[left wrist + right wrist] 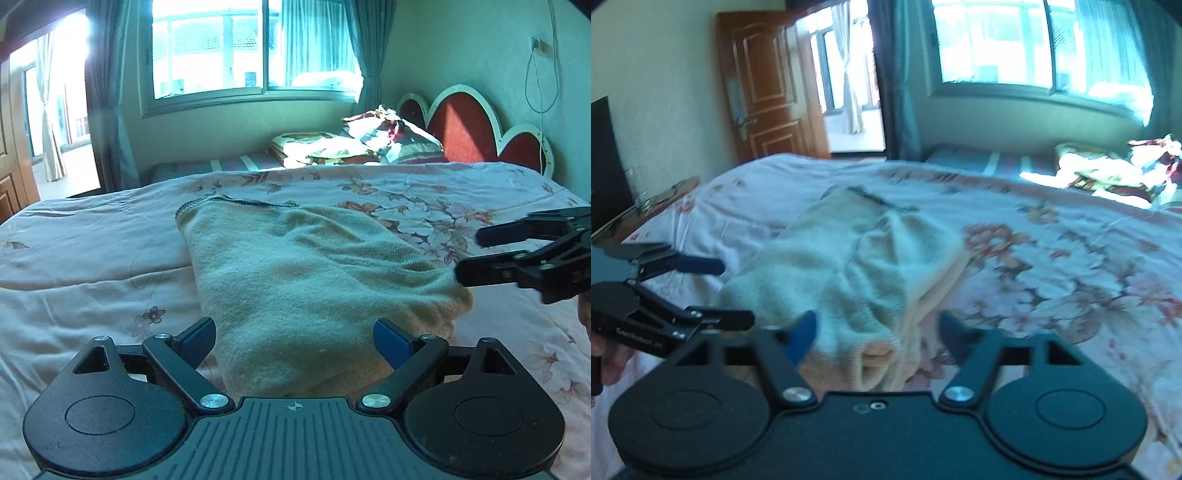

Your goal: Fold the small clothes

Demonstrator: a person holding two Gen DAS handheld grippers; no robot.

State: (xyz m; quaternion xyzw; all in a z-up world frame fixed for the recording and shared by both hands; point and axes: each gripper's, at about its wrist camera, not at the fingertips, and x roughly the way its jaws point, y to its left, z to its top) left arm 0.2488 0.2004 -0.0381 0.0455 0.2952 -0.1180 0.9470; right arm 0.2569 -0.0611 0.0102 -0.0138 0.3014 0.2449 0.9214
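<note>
A home bedroom is shown. A bed is covered with a pink floral bedsheet and backed by a red scalloped headboard; folded bedding is piled beside a patterned pillow. A curtained sliding window is seen behind, and a panelled wooden door is seen opened onto a sunlit balcony.

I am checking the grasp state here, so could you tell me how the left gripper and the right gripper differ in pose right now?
The left gripper points along the length of the folded towel, its near end between the open fingers; the right gripper comes at the towel's corner from the side. The left gripper's picture is sharp, the right gripper's blurred. Both are open and grip nothing, low over the flowered bedspread.
</note>
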